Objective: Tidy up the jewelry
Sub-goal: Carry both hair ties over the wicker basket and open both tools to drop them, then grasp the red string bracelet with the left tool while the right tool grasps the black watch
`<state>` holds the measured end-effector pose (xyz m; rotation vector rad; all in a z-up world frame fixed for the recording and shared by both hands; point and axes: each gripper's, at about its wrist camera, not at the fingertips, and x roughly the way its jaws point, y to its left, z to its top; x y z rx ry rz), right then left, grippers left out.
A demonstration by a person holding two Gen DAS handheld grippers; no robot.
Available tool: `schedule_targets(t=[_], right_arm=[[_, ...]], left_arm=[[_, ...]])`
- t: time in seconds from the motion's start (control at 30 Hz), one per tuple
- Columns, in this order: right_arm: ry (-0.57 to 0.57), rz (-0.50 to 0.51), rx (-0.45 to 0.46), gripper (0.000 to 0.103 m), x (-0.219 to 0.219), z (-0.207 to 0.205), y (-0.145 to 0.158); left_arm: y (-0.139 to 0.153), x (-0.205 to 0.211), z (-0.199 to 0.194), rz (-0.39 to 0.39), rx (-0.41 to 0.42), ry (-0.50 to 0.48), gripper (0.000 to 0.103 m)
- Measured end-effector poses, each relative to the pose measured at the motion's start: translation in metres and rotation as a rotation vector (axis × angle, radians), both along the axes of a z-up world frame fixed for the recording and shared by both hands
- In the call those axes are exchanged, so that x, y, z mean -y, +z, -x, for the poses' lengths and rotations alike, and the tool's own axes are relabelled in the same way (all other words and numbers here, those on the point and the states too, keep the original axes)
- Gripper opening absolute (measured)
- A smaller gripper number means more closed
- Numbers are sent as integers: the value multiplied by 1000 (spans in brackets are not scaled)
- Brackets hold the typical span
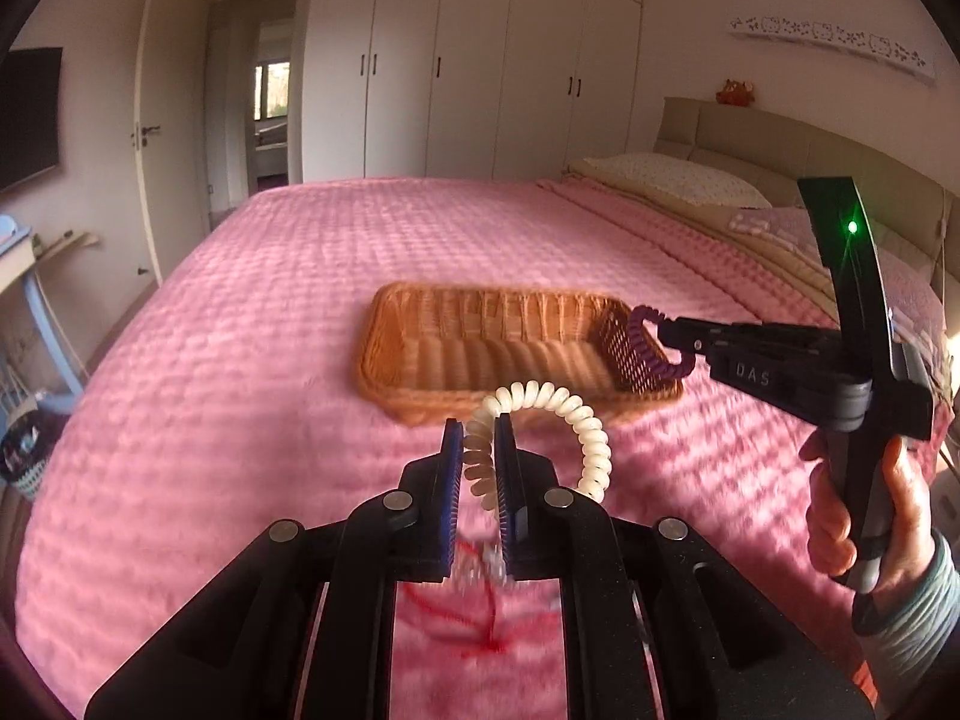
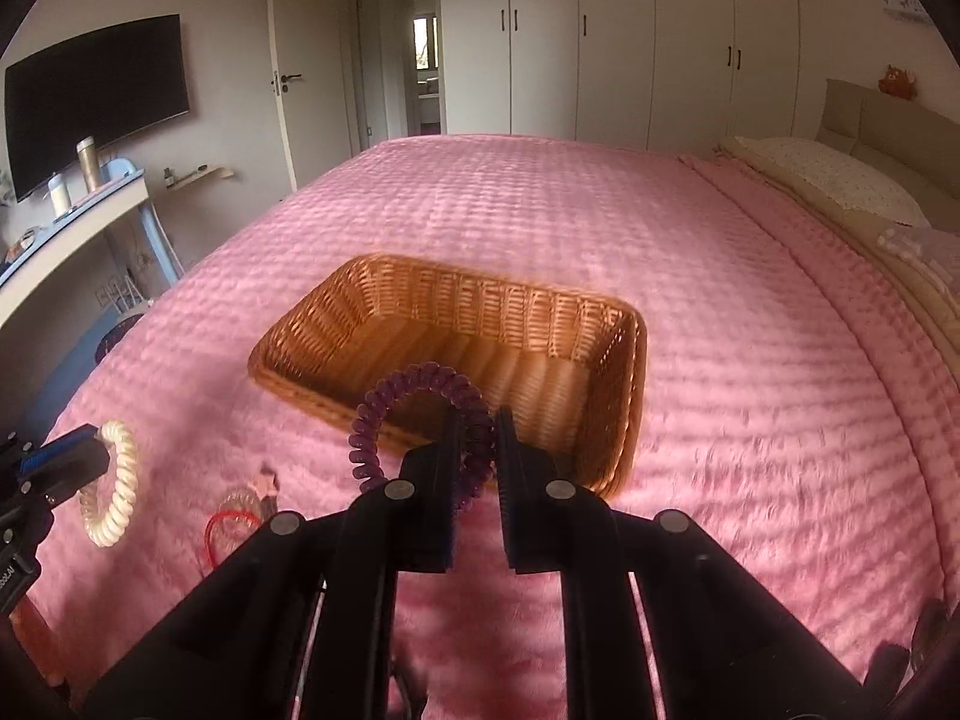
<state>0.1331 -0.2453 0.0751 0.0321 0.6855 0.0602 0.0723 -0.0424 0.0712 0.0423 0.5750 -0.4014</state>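
Observation:
A wicker basket (image 1: 504,324) (image 2: 420,312) sits on the pink bedspread (image 1: 240,360). My left gripper (image 1: 479,438) is shut on a cream spiral bracelet (image 1: 576,414), held above the bed just short of the basket's near rim; it also shows in the right wrist view (image 2: 114,483). My right gripper (image 2: 477,426) is shut on a purple spiral bracelet (image 2: 414,384), held over the basket's near right corner; the left wrist view shows that bracelet (image 1: 645,348) at the basket's right end. A red string bracelet (image 1: 474,618) (image 2: 231,525) and a clear beaded piece (image 2: 240,501) lie on the bedspread.
Pillows (image 1: 672,177) and a headboard (image 1: 780,138) are at the right. White wardrobes (image 1: 480,60) stand behind the bed. A desk (image 2: 72,222) with bottles and a wall TV (image 2: 96,96) are at the left.

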Motion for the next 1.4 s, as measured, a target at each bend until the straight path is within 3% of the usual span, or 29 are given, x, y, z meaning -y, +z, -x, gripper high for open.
schedule_targets(t=[0.13, 0.37, 0.73, 0.8, 0.9, 0.97, 1.1, 1.3, 1.4], right_arm=[[-31, -12, -44, 9, 8, -46, -3], [-70, -9, -189, 9, 14, -116, -42], [-79, 32, -330, 9, 14, -149, -87], [-73, 10, -344, 10, 16, -148, -89], [-67, -2, -333, 11, 18, -140, -82], [-64, -4, -308, 13, 18, -126, -73], [-33, -28, -251, 27, 16, -93, -54], [19, -67, -157, 30, 8, -29, -23], [39, -73, -110, 36, 3, 5, -12]], left_arm=[[9, 22, -56, 18, 33, 23, 9], [-23, 60, -148, -25, -75, 22, 9], [-74, 80, -191, -99, -213, 27, 9], [-76, 81, -190, -96, -221, 20, 10], [-71, 74, -183, -77, -211, 17, 32], [-62, 67, -172, -53, -188, 11, 33], [-35, 42, -140, 27, -149, -5, 39], [-3, -1, -73, 108, -93, -8, 42], [4, -19, -40, 123, -74, 3, 42]])
